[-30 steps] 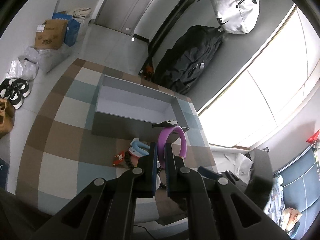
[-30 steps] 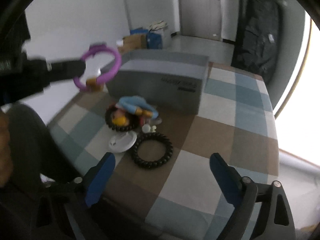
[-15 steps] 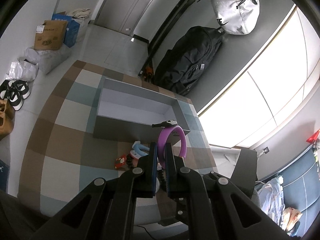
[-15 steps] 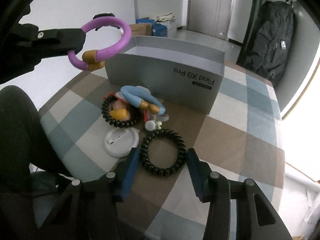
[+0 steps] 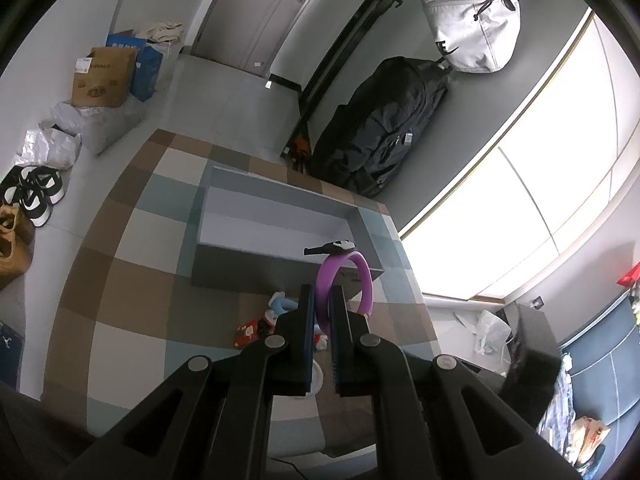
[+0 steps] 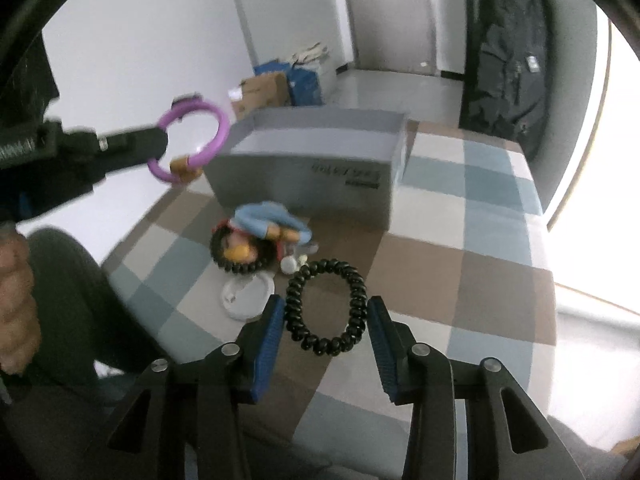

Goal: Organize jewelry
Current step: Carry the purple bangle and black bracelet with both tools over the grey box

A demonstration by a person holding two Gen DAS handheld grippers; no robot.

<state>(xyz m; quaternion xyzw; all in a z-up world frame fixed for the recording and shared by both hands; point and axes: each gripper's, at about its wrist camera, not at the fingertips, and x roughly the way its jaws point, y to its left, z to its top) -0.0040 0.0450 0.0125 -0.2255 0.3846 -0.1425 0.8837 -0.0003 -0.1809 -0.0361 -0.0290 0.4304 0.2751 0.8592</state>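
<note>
Holding the purple ring bracelet (image 5: 345, 287) in my left gripper (image 5: 321, 304), I have the jaws clamped on its band, and it hangs in the air near the front wall of the open grey box (image 5: 276, 224), above the checked tablecloth (image 5: 116, 288). From the right wrist view the same bracelet (image 6: 189, 145) shows a gold bead on its lower edge and sits left of the box (image 6: 312, 168), clear of it.

My right gripper (image 6: 326, 312) has its jaws apart, one blue-padded finger on each side of the black spiral hair tie (image 6: 326, 306), which lies flat on the cloth. The left pad looks to be just touching the coil; the right pad stands just beside it, and I cannot tell whether it makes contact.

Beyond the tie, a white round disc (image 6: 248, 294) lies on the cloth, and behind it a small heap: a second black coiled band (image 6: 236, 256) around something yellow, with a light blue piece (image 6: 272, 220) draped on top. The heap sits just in front of the box. The box interior, as far as the left wrist view shows, is bare grey.
</note>
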